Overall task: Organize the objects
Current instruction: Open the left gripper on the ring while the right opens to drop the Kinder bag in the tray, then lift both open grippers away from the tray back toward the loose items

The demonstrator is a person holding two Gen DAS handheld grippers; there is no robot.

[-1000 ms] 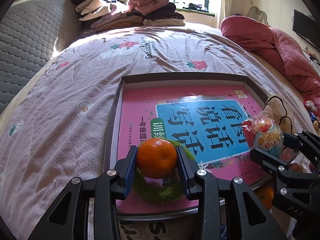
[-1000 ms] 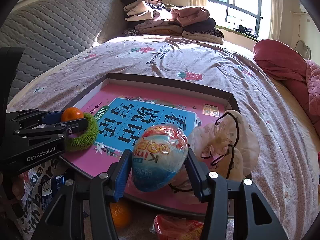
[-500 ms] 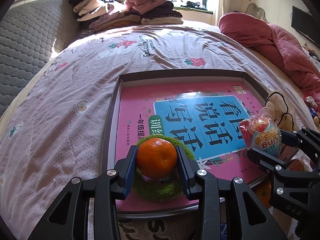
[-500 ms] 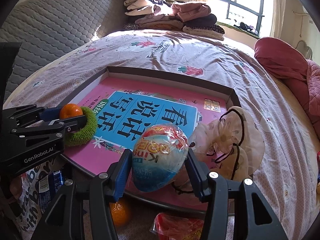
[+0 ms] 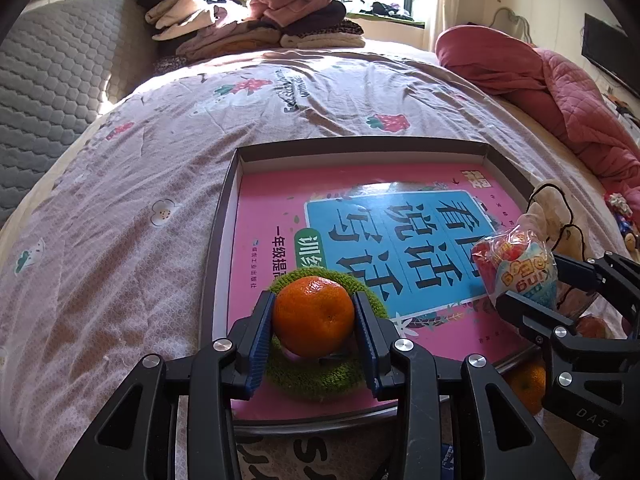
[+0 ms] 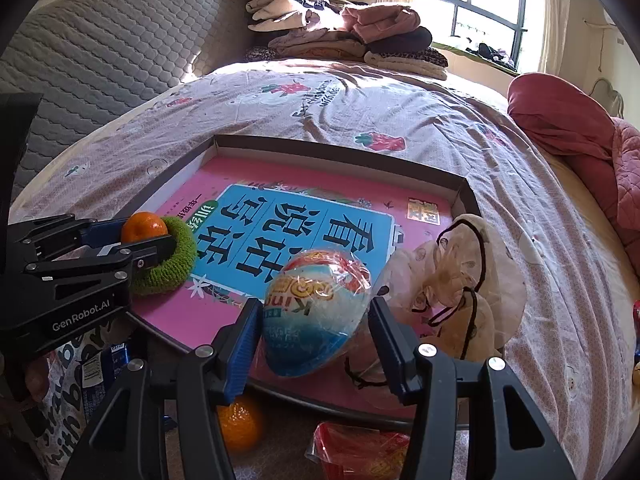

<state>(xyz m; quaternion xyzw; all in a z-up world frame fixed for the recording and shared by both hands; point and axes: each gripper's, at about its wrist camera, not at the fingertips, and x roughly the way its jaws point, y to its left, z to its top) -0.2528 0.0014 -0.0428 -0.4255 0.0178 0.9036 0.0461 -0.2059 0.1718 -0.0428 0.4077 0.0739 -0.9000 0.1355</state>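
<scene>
Left gripper (image 5: 314, 322) is clamping a tangerine (image 5: 313, 316) between its blue ribbed fingers (image 5: 260, 336); both pads are pressing on the dimpled, glossy peel. The fruit is sitting over the hole of a green ring (image 5: 320, 376) of fuzzy knitted yarn, doughnut-shaped, which is lying on the near left corner of a pink book (image 5: 360, 184). Whether the tangerine is touching the ring underneath cannot be told.

Right gripper (image 6: 316, 328) is gripping an egg (image 6: 316, 312), a smooth ovoid wrapped in crinkled clear film with red, white and blue print. Its fingers (image 6: 240, 344) are pressing on both flanks, and the egg is tilting with its red end far and its blue end near. It is hanging over the near right part of the book.

The book is lying flat in a shallow box (image 6: 320, 148) of dark card with thin upright walls, and its glossy cover is carrying a blue panel with large black characters. The box is resting on a bed (image 5: 120, 220) with a wrinkled, pale printed sheet.

Just right of the egg, a beige cloth (image 6: 460, 272) with black cord trim is draping softly over the right wall of the box. Near the front, below the box edge, a second tangerine (image 6: 240, 424) and a red crinkly packet (image 6: 360, 452) are lying. Folded clothes (image 5: 256, 20) are stacking at the far end, and a red quilt (image 5: 560, 92) is bunching at the far right.
</scene>
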